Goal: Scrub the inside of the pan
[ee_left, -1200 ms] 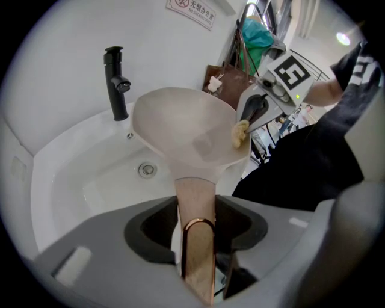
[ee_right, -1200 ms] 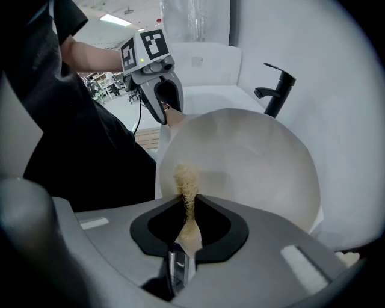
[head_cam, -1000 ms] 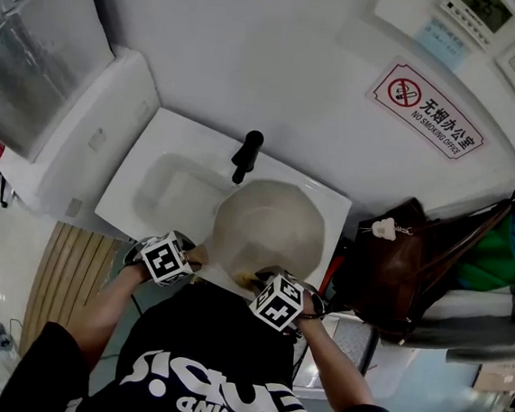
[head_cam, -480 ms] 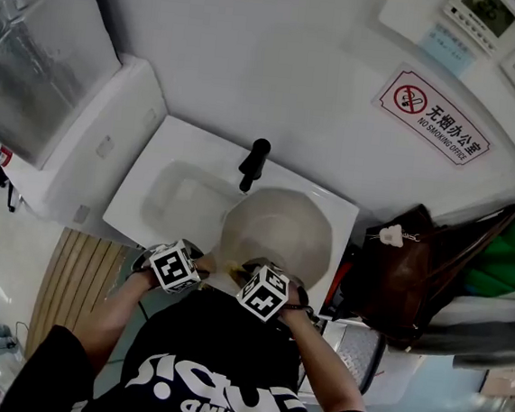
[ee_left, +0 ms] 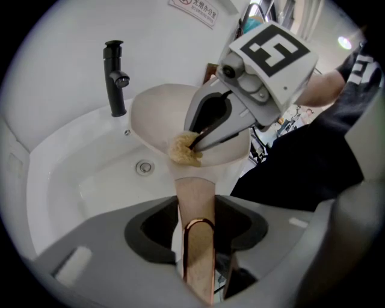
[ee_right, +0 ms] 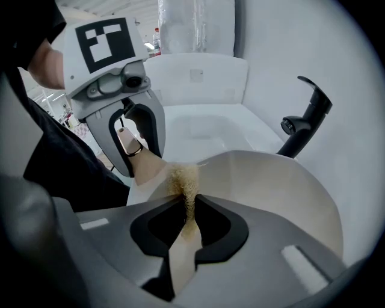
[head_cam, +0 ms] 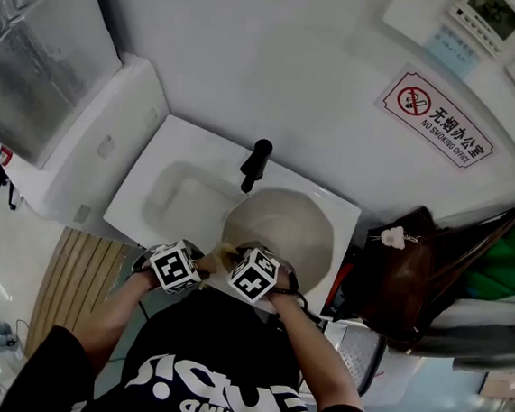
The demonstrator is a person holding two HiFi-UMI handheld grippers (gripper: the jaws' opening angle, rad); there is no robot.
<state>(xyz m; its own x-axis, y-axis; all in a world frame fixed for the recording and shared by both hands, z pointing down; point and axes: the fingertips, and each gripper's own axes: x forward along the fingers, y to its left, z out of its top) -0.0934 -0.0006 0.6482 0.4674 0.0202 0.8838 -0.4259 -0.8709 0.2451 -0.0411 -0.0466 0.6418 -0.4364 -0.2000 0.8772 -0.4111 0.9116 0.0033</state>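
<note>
One round cream-coloured pan (head_cam: pixel 285 223) is held over the white ceramic sink (head_cam: pixel 139 191) just in front of the black tap (head_cam: pixel 254 162), open side up. Its long axis runs from the tap back toward the person, with the beige copper-looped handle (ee_left: pixel 195 201) pointing away from the tap. The head view hides both grips under the marker cubes, but the left gripper view shows the left gripper (ee_left: pixel 195 225) clamped on that handle. The right gripper view shows the right gripper (ee_right: pixel 187 225) pinching a frayed yellow scrubbing pad (ee_right: pixel 183 179) against the pan's inner wall, at the end farthest from the tap.
</note>
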